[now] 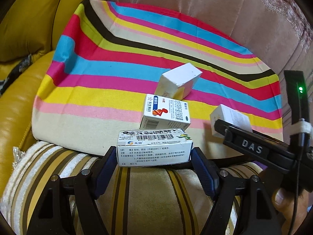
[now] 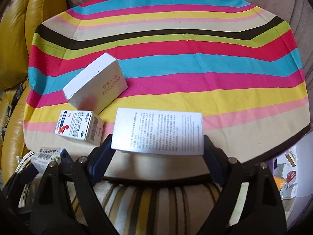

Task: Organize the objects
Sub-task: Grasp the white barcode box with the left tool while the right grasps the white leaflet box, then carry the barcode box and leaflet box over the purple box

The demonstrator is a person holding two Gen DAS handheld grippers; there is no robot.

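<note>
My left gripper (image 1: 154,157) is shut on a white and blue medicine box with a barcode (image 1: 154,146), held just above the near edge of the striped cloth (image 1: 121,62). My right gripper (image 2: 156,148) is shut on a white box with fine print (image 2: 158,131), its pads pressed against both ends. In the left wrist view this gripper (image 1: 221,127) comes in from the right with that white box (image 1: 232,117). On the cloth lie a tilted plain white box (image 2: 95,84) and a small box with a red figure (image 2: 80,127). The left gripper's barcode box (image 2: 49,153) shows at lower left.
The striped cloth (image 2: 176,58) covers a pinkish seat. A yellow leather sofa (image 1: 23,39) stands to the left. A striped cushion (image 1: 137,195) lies below both grippers. More small boxes (image 2: 289,174) lie on a white surface at the lower right.
</note>
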